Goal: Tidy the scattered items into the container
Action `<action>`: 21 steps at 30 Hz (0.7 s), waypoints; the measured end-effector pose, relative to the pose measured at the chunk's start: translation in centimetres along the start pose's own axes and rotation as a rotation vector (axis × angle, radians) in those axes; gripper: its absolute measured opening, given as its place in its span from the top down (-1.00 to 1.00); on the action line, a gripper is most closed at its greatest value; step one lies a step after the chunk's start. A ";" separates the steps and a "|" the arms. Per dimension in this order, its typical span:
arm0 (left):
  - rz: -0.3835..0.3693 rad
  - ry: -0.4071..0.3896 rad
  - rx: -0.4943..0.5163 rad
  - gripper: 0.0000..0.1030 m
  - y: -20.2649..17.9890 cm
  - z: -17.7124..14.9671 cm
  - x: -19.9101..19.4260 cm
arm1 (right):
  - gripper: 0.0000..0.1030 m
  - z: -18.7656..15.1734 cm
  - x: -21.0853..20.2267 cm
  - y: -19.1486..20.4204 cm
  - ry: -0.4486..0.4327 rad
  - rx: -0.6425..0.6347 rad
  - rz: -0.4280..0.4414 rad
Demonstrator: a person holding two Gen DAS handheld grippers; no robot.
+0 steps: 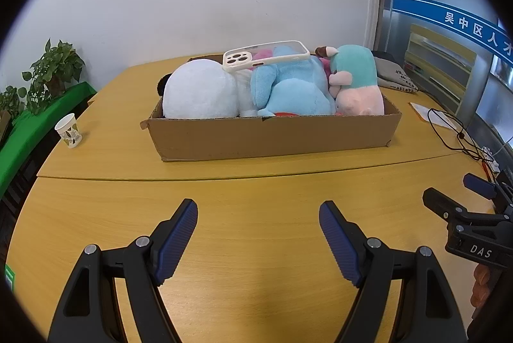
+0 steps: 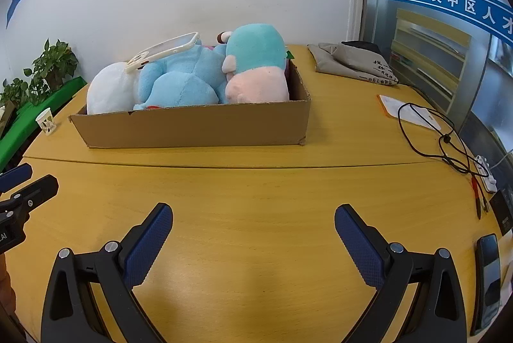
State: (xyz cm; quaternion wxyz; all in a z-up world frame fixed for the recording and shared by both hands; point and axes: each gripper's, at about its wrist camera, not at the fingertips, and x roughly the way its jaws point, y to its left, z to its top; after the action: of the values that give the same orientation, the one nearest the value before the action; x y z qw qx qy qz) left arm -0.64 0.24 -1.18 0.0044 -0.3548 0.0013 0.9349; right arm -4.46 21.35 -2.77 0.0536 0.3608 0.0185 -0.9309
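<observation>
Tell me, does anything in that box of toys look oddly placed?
Yes: a cream phone case lies tilted on top of the plush toys in the cardboard box, not down inside. It rests on the blue plush, one end raised, and looks likely to slide.

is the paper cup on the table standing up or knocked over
Upright. The paper cup stands on its base on the table, open rim facing up, left of the cardboard box.

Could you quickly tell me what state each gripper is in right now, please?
Left gripper: open, holding nothing.
Right gripper: open wide, holding nothing.
</observation>
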 end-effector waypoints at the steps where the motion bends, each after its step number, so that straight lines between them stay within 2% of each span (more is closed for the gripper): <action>1: -0.001 0.001 0.002 -0.52 0.0 0.0 0.0 | -0.99 -0.2 -0.2 -0.3 -0.003 -0.004 0.002; 3: -0.003 0.000 0.005 -0.52 0.2 -0.1 0.1 | -0.99 -1.5 -1.0 -1.0 -0.013 -0.021 0.001; 8: -0.029 0.026 0.017 -0.52 2.9 -0.9 2.0 | -0.99 -2.1 -0.5 -2.3 -0.012 -0.063 0.018; 11: 0.031 0.072 0.059 -0.52 6.0 -2.6 4.3 | -0.99 -3.0 0.5 -5.1 -0.027 -0.072 0.012; 13: 0.046 0.117 0.072 -0.52 8.5 -3.7 5.7 | -0.99 -3.9 1.3 -7.2 -0.023 -0.108 0.033; 17: 0.010 0.221 0.076 -0.52 13.5 -5.8 8.0 | -0.99 -5.4 2.9 -10.7 0.047 -0.223 0.082; 21: -0.065 0.231 0.083 -0.67 16.7 -6.4 8.7 | -0.99 -6.2 5.0 -14.1 0.146 -0.246 0.126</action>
State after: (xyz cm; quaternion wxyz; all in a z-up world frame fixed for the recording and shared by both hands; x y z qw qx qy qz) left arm -3.02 -16.46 -11.78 0.0491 -0.4596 0.0291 0.8863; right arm -5.55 35.38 -10.79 0.1543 0.4186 0.1137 -0.8877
